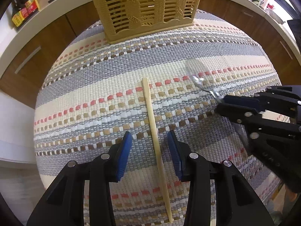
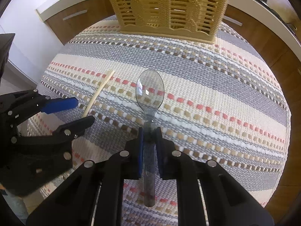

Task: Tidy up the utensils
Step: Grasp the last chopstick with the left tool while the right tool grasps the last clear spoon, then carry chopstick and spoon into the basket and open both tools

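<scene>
Spoon (image 2: 150,92) (clear plastic) is clamped by the handle in the right gripper (image 2: 150,131), bowl forward over the striped mat (image 2: 216,86). Chopstick (image 1: 153,120) is left flat on the mat, straddled by the wide-open left gripper (image 1: 150,146). Nothing can be made out inside the woven basket (image 1: 144,5) yet, so both pieces probably remain to be stowed.

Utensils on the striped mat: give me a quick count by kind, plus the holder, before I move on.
Chopstick: 1, lying on the mat between the open fingers of the left gripper.
Clear plastic spoon: 1, handle clamped in the right gripper.
Woven utensil basket: 1, standing at the mat's far edge.
Total: 3 things, 2 of them utensils.
</scene>
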Tool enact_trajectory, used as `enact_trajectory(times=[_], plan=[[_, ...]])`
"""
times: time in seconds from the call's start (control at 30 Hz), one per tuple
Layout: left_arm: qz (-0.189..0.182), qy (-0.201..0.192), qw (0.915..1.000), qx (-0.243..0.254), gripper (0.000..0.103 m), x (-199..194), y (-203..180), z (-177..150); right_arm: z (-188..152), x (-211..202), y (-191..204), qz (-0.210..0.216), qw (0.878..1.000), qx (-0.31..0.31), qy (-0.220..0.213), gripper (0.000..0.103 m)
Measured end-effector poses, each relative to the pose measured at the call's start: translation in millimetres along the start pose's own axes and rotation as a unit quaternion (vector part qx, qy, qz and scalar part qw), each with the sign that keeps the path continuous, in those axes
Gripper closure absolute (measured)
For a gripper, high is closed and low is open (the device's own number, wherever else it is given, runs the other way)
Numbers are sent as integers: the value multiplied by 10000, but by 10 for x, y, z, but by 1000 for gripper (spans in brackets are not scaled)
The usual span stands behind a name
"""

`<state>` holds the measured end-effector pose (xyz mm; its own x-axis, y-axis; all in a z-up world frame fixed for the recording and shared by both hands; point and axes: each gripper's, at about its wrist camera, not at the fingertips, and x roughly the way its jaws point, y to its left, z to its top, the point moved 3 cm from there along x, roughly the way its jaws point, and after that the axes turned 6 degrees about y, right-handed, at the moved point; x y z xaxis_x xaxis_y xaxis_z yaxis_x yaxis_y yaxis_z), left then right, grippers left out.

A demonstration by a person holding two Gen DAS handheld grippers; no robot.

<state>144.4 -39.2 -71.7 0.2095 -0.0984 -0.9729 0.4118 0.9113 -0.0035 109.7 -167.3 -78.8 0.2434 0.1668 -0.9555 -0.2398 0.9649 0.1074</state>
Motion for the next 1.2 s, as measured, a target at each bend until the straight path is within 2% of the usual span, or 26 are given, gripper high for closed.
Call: enact_trajectory(times=[0.13, 0.2, 0.33, 0.47, 0.53, 0.6, 0.8, 0.93, 1.03, 1.1, 1.2], plan=[[78, 54, 9999, 67, 66, 27, -65, 35, -95, -99, -213, 49, 9997, 219, -120, 93], [74, 70, 9999, 105, 71, 30, -112, 60, -118, -154, -327, 94, 9993, 314, -168, 93], [96, 84, 9999, 69, 71, 35, -149, 78, -135, -286, -458, 116, 9986, 423, -291, 93], [92, 77, 9999, 87, 81, 23, -193, 65, -151, -384, -586, 157, 9980, 492, -356, 93], [108, 62, 9999, 97, 83, 17, -206, 64, -158, -407, -601, 173, 9979, 506, -378, 93], [79, 46, 9999, 60, 96, 8, -204, 50, -161, -430, -601, 168, 9978, 490, -408, 93], [-166, -146, 9996, -185, 100, -63, -37, -61, -126, -472, -458, 54, 9979, 368, -539, 93], [-428, -633, 9966, -312, 100, -253, 17, -99, -84, -571, -386, 43, 9965, 227, -809, 93], [-595, -1109, 9914, -355, 100, -513, 35, -101, -48, -752, -325, -92, 9928, 65, -1191, 93], [-689, -1466, 9861, -366, 100, -738, 63, -95, -27, -876, -296, -79, 9901, -31, -1403, 93], [-795, -2093, 9739, -383, 100, -1119, 68, -80, 22, -1082, -276, -1, 9850, -111, -1723, 93]])
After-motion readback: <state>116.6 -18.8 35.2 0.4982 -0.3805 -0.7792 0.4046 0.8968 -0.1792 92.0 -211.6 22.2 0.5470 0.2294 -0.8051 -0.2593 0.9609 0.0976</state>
